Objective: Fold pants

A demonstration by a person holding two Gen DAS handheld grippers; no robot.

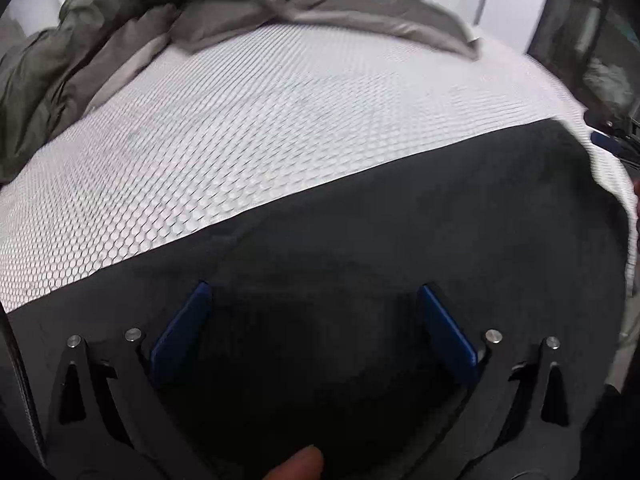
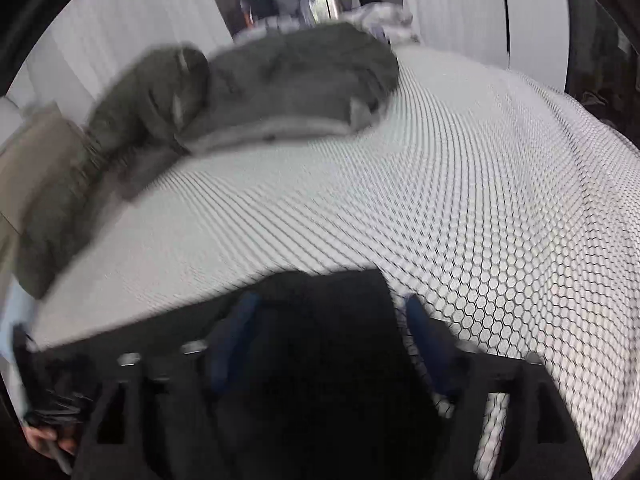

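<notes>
Black pants [image 1: 360, 220] lie flat on a white honeycomb-patterned cover [image 1: 240, 140], with their far edge running straight across the left wrist view. Just above the dark cloth, my left gripper [image 1: 314, 288] is open. Its blue pads [image 1: 182, 332] stand wide apart and pinch nothing. The right wrist view is blurred. It shows my right gripper [image 2: 332, 300] open over a corner of the pants [image 2: 340, 320]. One blue finger [image 2: 424, 340] is past the cloth's edge, over the cover [image 2: 480, 200].
A heap of grey-olive garments [image 1: 120, 40] [image 2: 280, 80] lies at the far side of the cover. White panels [image 2: 460, 8] stand behind it. A thumb [image 1: 300, 464] shows at the bottom edge. A hand [image 2: 40, 436] grips a black tool at lower left.
</notes>
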